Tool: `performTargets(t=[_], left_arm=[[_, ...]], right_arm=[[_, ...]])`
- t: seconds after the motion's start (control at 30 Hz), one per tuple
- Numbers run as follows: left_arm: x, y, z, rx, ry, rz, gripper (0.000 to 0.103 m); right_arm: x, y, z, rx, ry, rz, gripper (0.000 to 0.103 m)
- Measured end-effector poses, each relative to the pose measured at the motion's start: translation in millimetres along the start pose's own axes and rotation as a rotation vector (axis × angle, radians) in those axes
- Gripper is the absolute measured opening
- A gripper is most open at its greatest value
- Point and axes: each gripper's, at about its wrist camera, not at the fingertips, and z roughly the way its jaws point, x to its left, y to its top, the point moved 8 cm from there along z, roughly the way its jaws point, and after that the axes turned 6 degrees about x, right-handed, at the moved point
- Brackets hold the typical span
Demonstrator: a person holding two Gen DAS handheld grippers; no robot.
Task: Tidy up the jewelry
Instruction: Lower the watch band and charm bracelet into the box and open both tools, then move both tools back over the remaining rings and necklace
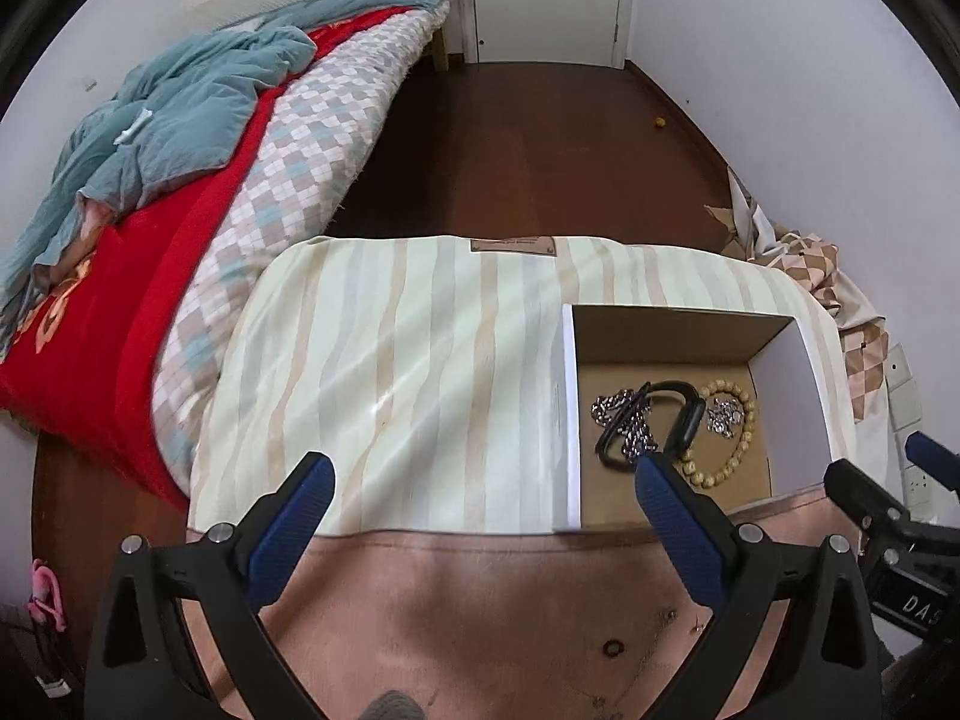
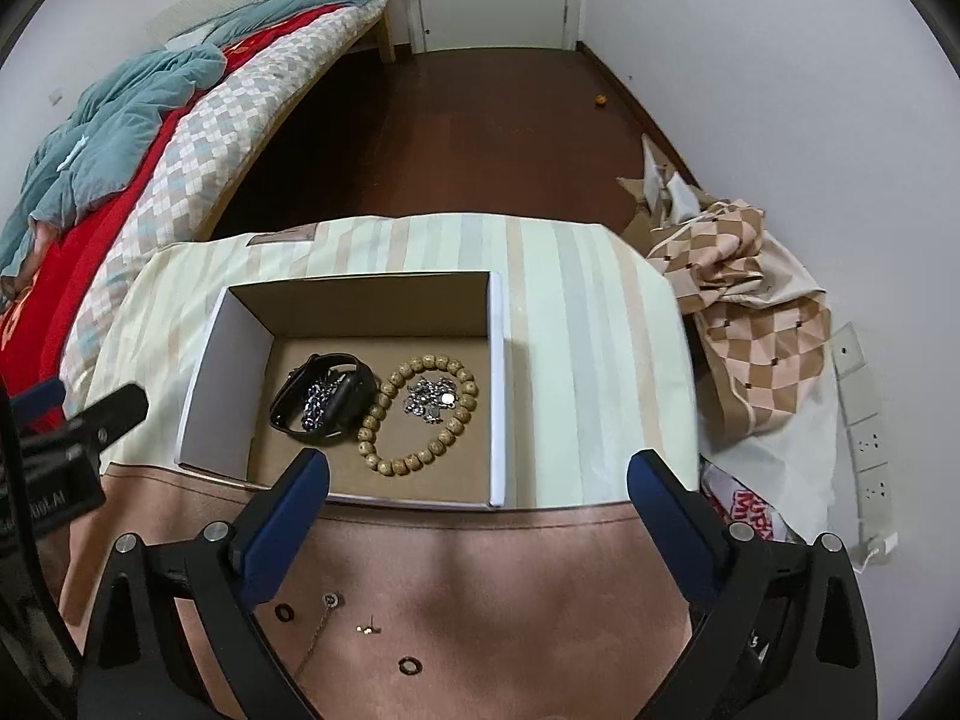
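Both grippers spread wide and empty, hanging above the pink cloth just short of the cardboard box

Nearest, on the pink cloth (image 2: pixel 480 576) in front of the cardboard box (image 2: pixel 497 396), lie two small dark rings (image 2: pixel 409 665), a thin chain (image 2: pixel 317 630) and a pair of tiny studs (image 2: pixel 367 629); the right gripper (image 2: pixel 478 489) holds its blue fingers (image 2: pixel 663 501) far apart over them with nothing between, and the left gripper (image 1: pixel 483 495) is equally wide, its right finger (image 1: pixel 666 489) overlapping the box's near left corner in view. Inside the box sit a black watch (image 2: pixel 327 399) with a silver chain (image 2: pixel 321 402) bunched in its loop, and to its right a wooden bead bracelet (image 2: pixel 414 420) ringing a heap of silver charms (image 2: pixel 433 399). The box rests on a striped cushion (image 1: pixel 390 360); beyond it, the dark floor (image 1: pixel 528 150)
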Motion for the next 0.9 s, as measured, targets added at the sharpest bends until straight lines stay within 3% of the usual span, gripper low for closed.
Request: performTargets(t=[0.3, 0.9], left_arm=[[0, -19, -45, -0.088, 0.033, 0.005, 0.102], [8, -54, -142, -0.225, -0.010, -0.033, 0.102]], right_arm=[[-4, -13, -42, -0.058, -0.033, 0.008, 0.101], [1, -49, -165, -0.246, -0.051, 0.016, 0.101]])
